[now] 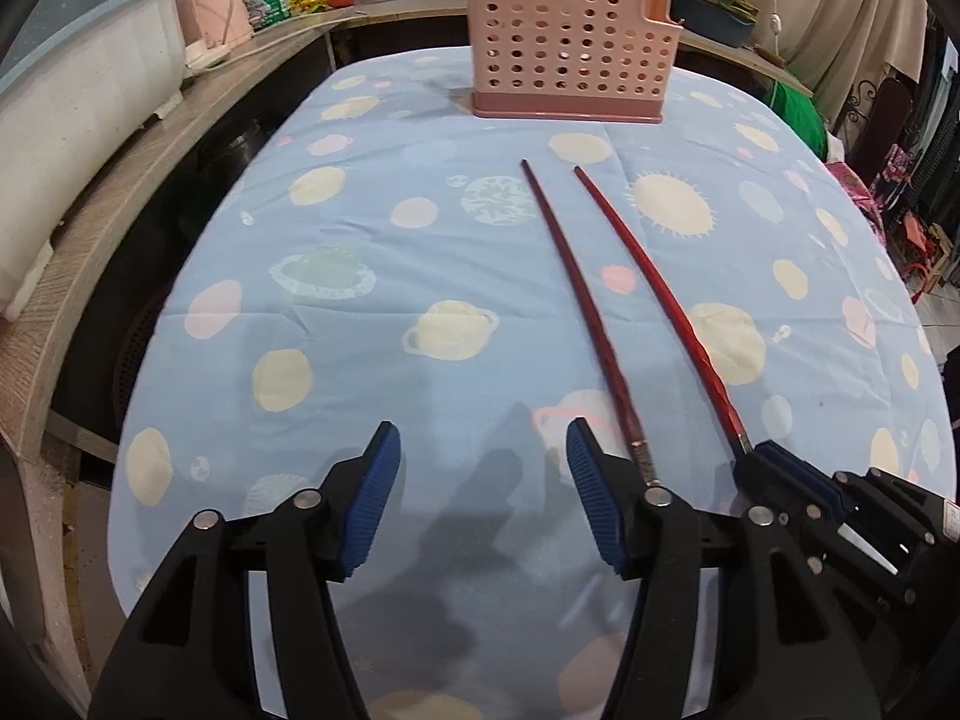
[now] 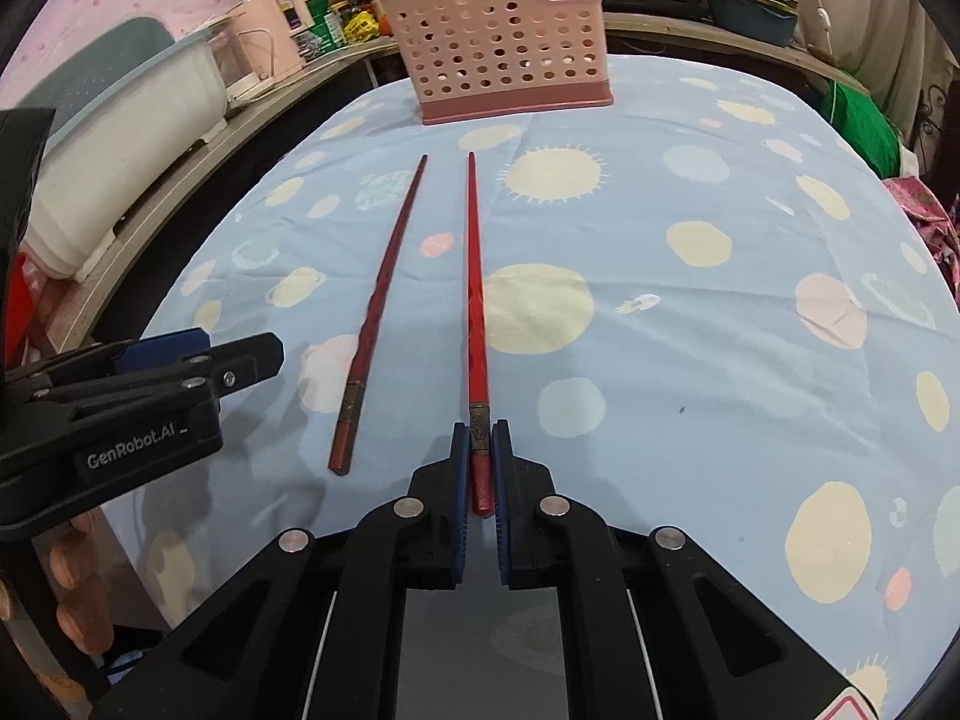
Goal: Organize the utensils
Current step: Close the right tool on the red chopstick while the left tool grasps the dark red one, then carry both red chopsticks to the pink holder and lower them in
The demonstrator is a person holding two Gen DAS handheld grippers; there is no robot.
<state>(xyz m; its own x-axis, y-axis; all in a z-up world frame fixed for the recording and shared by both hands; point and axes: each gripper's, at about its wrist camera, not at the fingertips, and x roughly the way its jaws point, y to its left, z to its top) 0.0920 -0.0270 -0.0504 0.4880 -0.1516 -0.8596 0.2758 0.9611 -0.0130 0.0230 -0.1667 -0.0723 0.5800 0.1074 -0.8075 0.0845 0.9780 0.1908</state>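
Two red chopsticks lie on the blue planet-print tablecloth, pointing toward a pink perforated utensil holder (image 1: 567,39) at the far edge, which also shows in the right wrist view (image 2: 501,42). My right gripper (image 2: 480,438) is shut on the thick end of the brighter right chopstick (image 2: 474,276), which still rests on the cloth. It also shows in the left wrist view (image 1: 648,276). The darker left chopstick (image 1: 579,312) lies free; it also shows in the right wrist view (image 2: 381,300). My left gripper (image 1: 483,450) is open and empty, just left of the dark chopstick's thick end.
A wooden counter (image 1: 120,228) runs along the left with a white tub (image 1: 78,120) and a pink appliance (image 1: 216,6). Bottles, pots and a planter crowd the back ledge. Green cloth (image 2: 864,120) lies past the table's right edge.
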